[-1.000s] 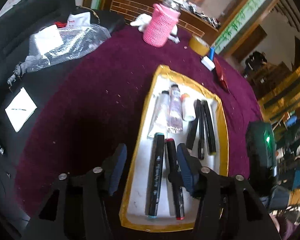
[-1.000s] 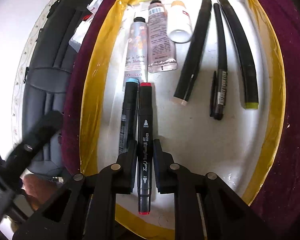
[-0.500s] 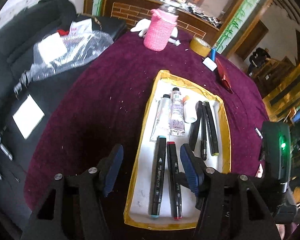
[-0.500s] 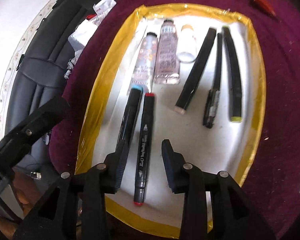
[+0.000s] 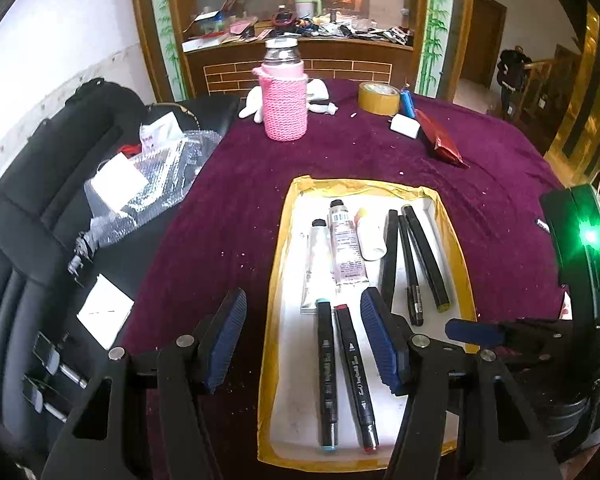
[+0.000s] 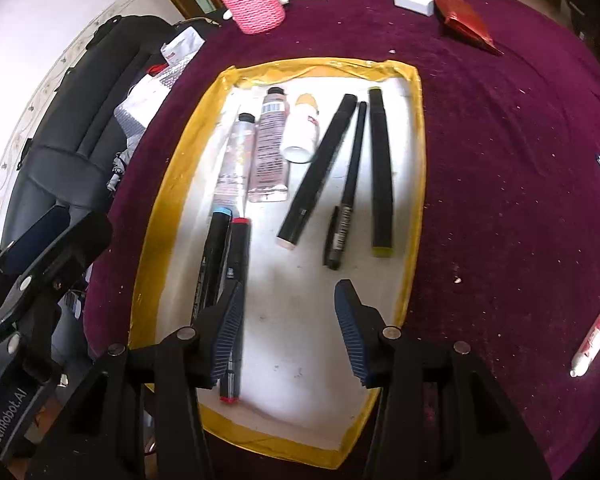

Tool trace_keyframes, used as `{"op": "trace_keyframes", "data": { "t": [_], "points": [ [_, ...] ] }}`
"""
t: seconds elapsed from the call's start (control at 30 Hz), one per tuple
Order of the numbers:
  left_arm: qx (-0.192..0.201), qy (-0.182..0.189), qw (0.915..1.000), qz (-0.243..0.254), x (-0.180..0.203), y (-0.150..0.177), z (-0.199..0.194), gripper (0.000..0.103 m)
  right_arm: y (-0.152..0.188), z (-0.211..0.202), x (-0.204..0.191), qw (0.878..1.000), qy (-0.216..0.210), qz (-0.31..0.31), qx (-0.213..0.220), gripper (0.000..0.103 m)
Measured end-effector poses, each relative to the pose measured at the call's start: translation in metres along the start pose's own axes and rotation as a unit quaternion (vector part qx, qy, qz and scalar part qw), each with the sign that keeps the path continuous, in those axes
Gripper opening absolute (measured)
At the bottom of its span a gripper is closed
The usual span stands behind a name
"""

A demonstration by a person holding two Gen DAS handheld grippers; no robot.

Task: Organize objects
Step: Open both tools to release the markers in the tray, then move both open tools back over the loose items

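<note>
A white tray with a yellow taped rim (image 5: 278, 264) (image 6: 414, 184) lies on the purple tablecloth. In it lie two tubes (image 6: 269, 144), a small white bottle (image 6: 302, 128), three dark pens (image 6: 380, 176) and two black markers side by side, one blue-capped (image 5: 326, 376) (image 6: 214, 260), one red-capped (image 5: 358, 380) (image 6: 236, 264). My left gripper (image 5: 304, 340) is open and empty above the tray's near end. My right gripper (image 6: 290, 332) is open and empty over the tray, its left finger next to the red-capped marker.
A pink knitted bottle holder (image 5: 285, 100), a tape roll (image 5: 378, 98), a white block (image 5: 405, 125) and a red packet (image 5: 440, 140) sit at the table's far side. A black bag with plastic wrap (image 5: 140, 176) lies left. A small white tube (image 6: 594, 338) lies right.
My right gripper let go of the red-capped marker, opened wide and drew back and up. My left gripper also rose and pulled back, staying open.
</note>
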State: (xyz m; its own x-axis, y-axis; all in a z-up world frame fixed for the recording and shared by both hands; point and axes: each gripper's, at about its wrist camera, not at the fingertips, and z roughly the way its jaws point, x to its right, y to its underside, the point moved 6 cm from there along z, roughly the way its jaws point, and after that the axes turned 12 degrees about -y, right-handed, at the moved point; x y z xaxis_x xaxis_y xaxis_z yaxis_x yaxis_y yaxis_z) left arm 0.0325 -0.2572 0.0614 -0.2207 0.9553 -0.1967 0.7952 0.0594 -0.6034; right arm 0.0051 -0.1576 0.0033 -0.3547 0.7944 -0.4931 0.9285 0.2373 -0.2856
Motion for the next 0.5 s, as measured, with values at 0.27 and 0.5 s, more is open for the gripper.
{"op": "trace_keyframes", "data": {
  "t": [0.27, 0.5],
  "points": [
    [-0.017, 0.0, 0.9998, 0.011, 0.016, 0.004, 0.003, 0.054, 0.007, -0.006, 0.012, 1.0, 0.005, 0.003, -0.002, 0.046],
    [-0.022, -0.002, 0.9997, 0.01, 0.025, 0.008, -0.001, 0.054, 0.011, -0.01, 0.02, 1.0, 0.0, 0.007, -0.004, 0.046]
  ]
}}
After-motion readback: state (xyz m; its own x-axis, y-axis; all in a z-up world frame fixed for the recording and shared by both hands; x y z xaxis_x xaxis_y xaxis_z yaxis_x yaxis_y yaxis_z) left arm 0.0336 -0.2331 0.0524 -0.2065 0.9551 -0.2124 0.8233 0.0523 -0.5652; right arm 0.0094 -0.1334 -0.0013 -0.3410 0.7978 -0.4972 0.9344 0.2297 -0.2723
